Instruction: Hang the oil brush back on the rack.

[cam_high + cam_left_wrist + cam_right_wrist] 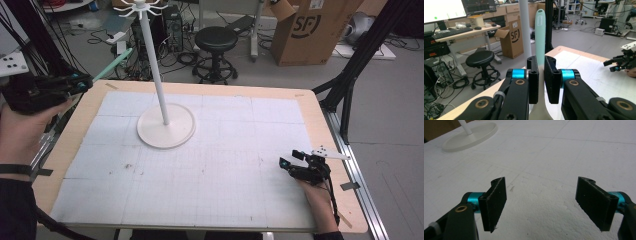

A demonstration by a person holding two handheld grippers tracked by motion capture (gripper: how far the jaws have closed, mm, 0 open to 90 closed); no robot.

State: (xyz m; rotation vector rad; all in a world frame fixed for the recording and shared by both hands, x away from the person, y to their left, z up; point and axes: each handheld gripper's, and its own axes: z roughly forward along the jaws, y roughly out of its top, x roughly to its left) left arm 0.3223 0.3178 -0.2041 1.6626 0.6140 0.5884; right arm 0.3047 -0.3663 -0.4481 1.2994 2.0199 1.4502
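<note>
Left tongs (82,82) clamped on pale mint, long-handled silicone utensil (114,64)

Held at upper left, long axis aimed toward tall white hook stand (165,131) nearby; right tongs (289,161) wide, empty, lower right on worktop (310,107).

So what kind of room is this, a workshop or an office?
Most likely a research lab: a desk with monitors and a keyboard, cables and a computer tower on the floor, a shipping box, and a test table.

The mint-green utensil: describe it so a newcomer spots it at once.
Start at the tall white hanger stand on the white table mat. Look left to the table's edge, where the left claw is shut on a long, slim mint-green plastic utensil handle. It is the only pale green thing there.
</note>
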